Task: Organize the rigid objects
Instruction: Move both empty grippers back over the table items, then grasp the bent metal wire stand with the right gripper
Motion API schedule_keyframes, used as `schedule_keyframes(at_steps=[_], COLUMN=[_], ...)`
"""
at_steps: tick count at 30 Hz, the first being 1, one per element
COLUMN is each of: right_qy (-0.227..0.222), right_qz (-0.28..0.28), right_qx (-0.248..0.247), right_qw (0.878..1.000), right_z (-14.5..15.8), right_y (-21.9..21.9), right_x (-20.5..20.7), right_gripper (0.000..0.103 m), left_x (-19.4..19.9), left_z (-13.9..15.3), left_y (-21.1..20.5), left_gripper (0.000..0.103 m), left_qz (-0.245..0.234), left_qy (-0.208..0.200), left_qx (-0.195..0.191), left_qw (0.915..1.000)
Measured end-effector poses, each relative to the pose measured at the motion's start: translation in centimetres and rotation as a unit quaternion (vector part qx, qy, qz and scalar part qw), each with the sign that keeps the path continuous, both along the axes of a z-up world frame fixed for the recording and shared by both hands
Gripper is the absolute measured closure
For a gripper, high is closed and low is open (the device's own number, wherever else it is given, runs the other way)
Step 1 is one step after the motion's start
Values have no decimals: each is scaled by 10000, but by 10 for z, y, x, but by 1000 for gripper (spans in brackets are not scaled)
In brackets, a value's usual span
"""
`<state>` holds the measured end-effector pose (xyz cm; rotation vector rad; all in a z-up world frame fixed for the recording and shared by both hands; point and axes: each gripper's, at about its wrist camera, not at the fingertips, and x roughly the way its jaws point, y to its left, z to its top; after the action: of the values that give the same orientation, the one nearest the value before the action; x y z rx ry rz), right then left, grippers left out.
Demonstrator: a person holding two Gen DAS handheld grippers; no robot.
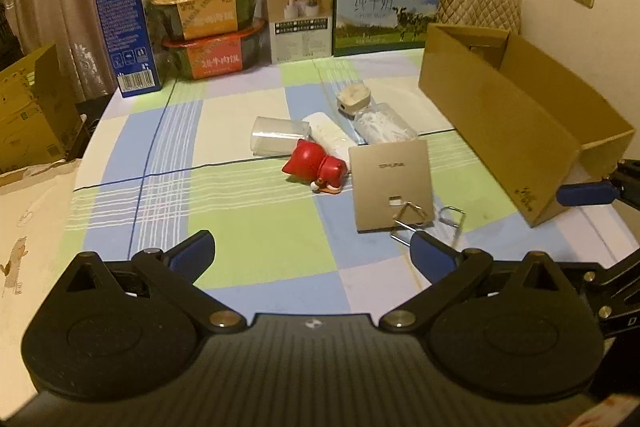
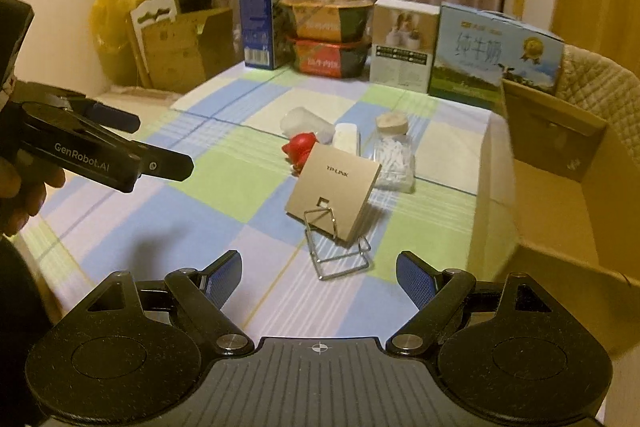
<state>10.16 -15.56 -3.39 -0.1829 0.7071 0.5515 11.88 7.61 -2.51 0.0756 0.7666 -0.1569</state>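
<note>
Two grippers hover over the near part of the checked tablecloth (image 2: 224,187), both with jaws spread wide and nothing between them: our left gripper (image 1: 312,255) and our right gripper (image 2: 319,281).

Taking the gold TP-LINK panel (image 2: 338,187) as our landmark, it leans tilted on a wire stand (image 2: 340,247) just ahead of our right gripper's fingertips. On the near and left side of the panel the cloth lies bare, giving us open room up to the table's edge. Close on its right stands the open cardboard box (image 2: 560,195), its near wall running along that side of the table, with a strip of cloth between panel and box.

Just behind the panel lie a red figurine (image 1: 316,163) on its side, a clear plastic cup (image 1: 278,137) tipped over, a white block (image 1: 330,133), and a clear jar of cotton swabs (image 2: 394,157) with a wooden lid (image 2: 392,122). These sit close together; whether they touch we cannot tell.

Farther back, past another bare band of cloth, a row lines the far edge: a blue milk carton (image 1: 128,23), two stacked noodle bowls (image 1: 212,27), a white box (image 1: 302,15) and a green-and-blue milk case (image 1: 384,7).
</note>
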Motion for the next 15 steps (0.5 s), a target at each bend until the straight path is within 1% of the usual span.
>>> schedule_keyframes(at_steps=[6,10,12,14,15], right_qy=[82,174,197,245,269], right_qz=[209,287,324,391,419], right_qx=[-274,-391,-410,-421,-424], right_qw=[9994,9987,9984,9980,9979], right_z=[-32,-52,-58,-65,-68], right_y=[12,20,23,26,27], right_x=[37,59,66,73,77], right_gripper=[21,21,21,21,21], left_x=[35,47,51,54,55], left_z=[-32,-51,-60,-64,-65], left_y=[5,8,10,11,10], left_gripper=[1,1,1,1,1], left_qz=[19,58,119,187,202], left_qy=[137,204,344,449,436], left_qx=[-104,-134,-187,-123,-31], left_qw=[9999,9997,9992,9987,9988])
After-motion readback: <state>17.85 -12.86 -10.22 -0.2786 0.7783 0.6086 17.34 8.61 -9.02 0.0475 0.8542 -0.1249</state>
